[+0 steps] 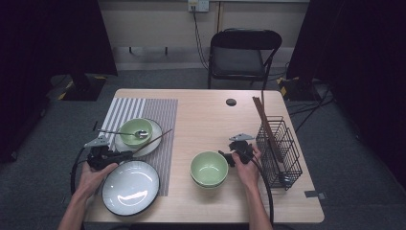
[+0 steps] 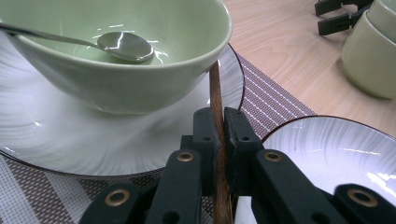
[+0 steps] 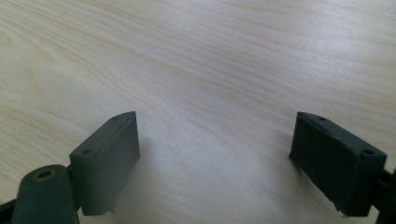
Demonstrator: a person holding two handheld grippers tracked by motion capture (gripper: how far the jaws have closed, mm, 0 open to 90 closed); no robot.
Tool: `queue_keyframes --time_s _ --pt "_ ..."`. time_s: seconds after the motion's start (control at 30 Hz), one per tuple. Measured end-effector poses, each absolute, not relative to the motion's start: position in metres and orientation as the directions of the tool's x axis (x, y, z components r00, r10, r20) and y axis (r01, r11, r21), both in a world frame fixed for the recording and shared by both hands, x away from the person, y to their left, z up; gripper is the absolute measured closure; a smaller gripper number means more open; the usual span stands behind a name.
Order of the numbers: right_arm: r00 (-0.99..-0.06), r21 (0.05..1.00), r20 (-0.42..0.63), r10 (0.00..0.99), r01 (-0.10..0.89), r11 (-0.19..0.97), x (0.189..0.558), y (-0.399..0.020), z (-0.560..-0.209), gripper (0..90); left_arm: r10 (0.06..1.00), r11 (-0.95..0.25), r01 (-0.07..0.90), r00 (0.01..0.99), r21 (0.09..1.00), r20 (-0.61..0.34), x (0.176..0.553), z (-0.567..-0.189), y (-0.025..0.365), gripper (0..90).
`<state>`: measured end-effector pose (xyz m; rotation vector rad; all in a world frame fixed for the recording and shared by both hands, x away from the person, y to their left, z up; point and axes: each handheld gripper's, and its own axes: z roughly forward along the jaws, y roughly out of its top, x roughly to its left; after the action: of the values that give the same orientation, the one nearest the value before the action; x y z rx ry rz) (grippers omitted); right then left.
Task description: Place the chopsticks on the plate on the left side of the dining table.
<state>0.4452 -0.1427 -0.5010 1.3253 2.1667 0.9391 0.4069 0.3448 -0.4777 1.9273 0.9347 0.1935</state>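
Chopstick [image 2: 215,100]: brown stick clenched in left gripper [image 2: 218,122], its far part leaning against the green bowl [image 2: 140,70] on a white plate [image 2: 70,140].
Step advice: keep the grip firm; lift gently so the bowl stays put.
Right gripper [image 3: 215,140]: released, jaws wide over bare table [image 3: 210,56].
Bowl: holds a spoon [image 2: 123,45].
Rack [image 1: 280,148]: wire, holds more chopsticks [image 1: 266,127].
Stacked bowls [image 1: 209,168]: empty.
Near plate [image 1: 130,187]: empty.

You see a black wire rack [image 1: 280,152] at the table's [image 1: 206,112] right edge, stacked green bowls [image 1: 209,168] left of the rack, a folding chair [image 1: 243,51] behind the table
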Motion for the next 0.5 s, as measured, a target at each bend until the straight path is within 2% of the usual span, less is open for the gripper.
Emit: queue_keyframes --time_s 0.5 --pt "-0.451 0.735 -0.012 0.893 0.601 0.314 0.4452 -0.1427 -0.501 14.7 0.695 -0.25 0.538 0.679 0.805 -0.238 0.409 -0.4811 0.3474 84.0"
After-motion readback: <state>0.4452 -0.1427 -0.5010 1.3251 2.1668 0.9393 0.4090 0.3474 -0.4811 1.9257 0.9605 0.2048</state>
